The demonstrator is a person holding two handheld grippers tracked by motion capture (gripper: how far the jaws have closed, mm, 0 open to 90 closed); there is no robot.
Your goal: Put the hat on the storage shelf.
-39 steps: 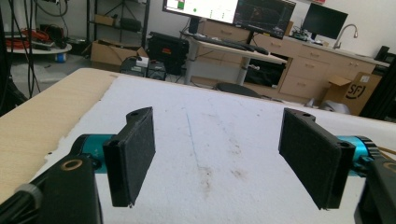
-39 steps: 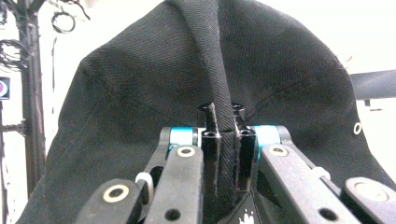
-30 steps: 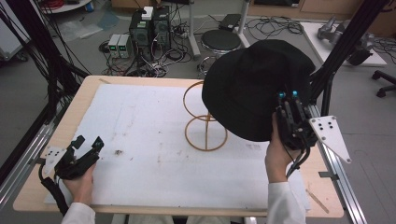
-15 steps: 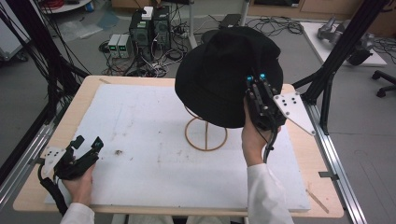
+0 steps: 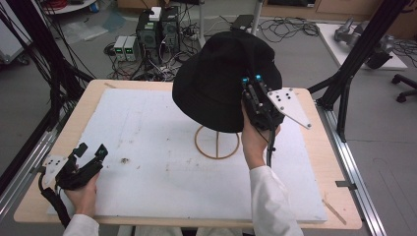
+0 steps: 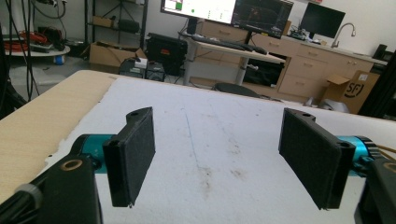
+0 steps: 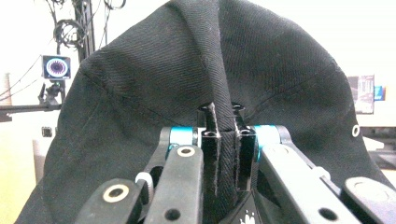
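Right gripper [image 5: 252, 87] is clamped on a pinched brim fold of a black hat [image 5: 216, 78], held above a wooden stand [image 5: 217, 142]. Soft, light cloth is judged best gripped at the brim. Left gripper [image 5: 89, 153] is rested on the desk [image 5: 147, 128], jaws apart.

black bucket hat [image 5: 216, 83], lifted over wooden stand [image 5: 217, 142]

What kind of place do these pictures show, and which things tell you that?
Probably a lab or workshop for recording manipulation. Computers and loose cables lie on the floor behind the table, monitors stand on a desk, and black frame struts surround the table.
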